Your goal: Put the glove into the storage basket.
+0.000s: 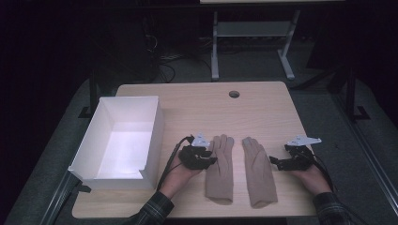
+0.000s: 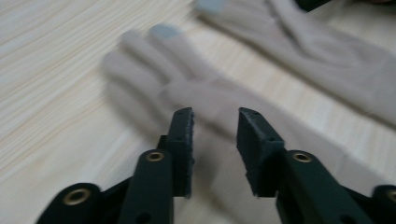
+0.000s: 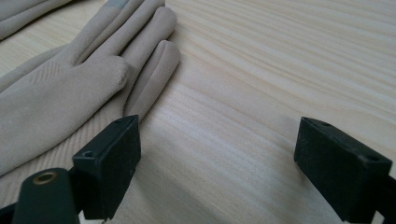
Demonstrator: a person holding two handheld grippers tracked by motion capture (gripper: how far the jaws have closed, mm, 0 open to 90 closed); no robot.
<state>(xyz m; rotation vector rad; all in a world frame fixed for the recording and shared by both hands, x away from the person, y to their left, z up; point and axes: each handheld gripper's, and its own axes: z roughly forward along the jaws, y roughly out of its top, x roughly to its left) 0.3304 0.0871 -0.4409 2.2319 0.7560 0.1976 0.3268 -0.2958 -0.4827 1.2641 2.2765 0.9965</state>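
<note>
Two beige suede gloves (image 1: 239, 169) lie flat near desk's front edge; white open cardboard box (image 1: 123, 141) empty. Left gripper (image 1: 210, 155) part-open over one glove, right gripper (image 1: 275, 162) spread wide, nothing grasped.

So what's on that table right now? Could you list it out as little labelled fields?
surface: wooden table
container: white box, open top, at the table's left
left glove: beige, flat, fingers pointing away
right glove: beige, flat, beside the first
left claw: part open, at the left glove's edge
right claw: wide open, beside the right glove
</note>
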